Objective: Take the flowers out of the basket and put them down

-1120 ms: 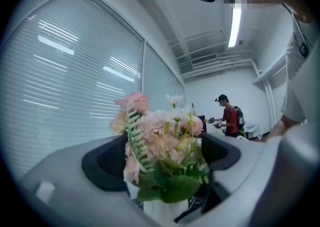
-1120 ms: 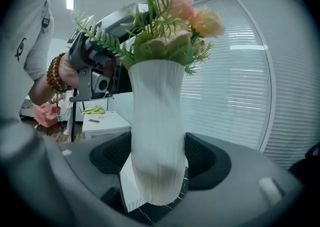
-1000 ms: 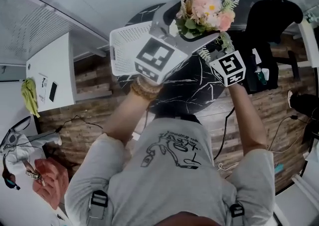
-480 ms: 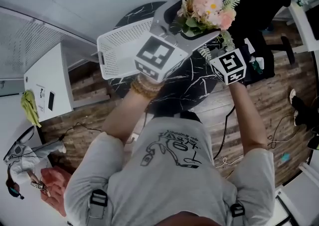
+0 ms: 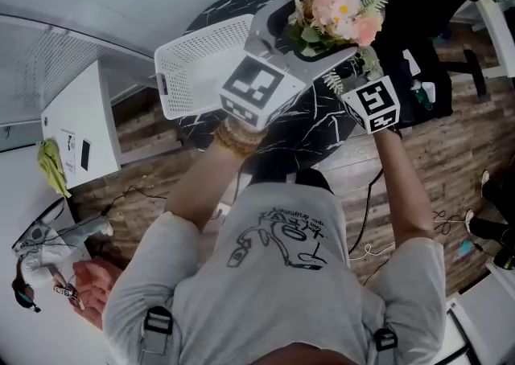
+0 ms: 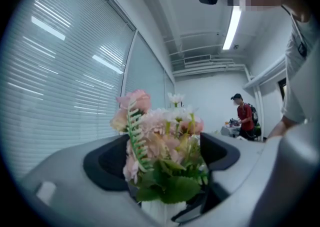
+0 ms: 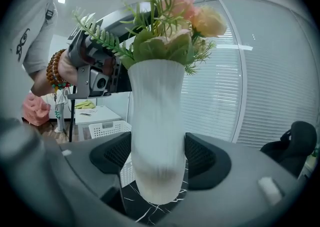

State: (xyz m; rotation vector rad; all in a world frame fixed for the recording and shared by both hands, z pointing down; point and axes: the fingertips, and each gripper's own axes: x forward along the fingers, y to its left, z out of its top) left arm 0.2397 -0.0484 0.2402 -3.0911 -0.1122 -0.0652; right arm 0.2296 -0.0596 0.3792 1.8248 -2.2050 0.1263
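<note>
right gripper (image 7: 157, 157): squeezing the white vase (image 7: 156, 121) low down | left gripper (image 6: 162, 153): jaws standing wide round the flowers (image 5: 334, 6), closing a little, not pinching | flowers: being held up above the black table (image 5: 314, 126), out of the white basket (image 5: 197, 74) | in the way: left gripper covering the basket's corner | around: black chair (image 5: 426, 2) sitting behind the table

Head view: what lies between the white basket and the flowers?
The left gripper lies between the basket and the flowers in the head view. Its jaws are closing around the flowers without pressing them, as the left gripper view shows.
</note>
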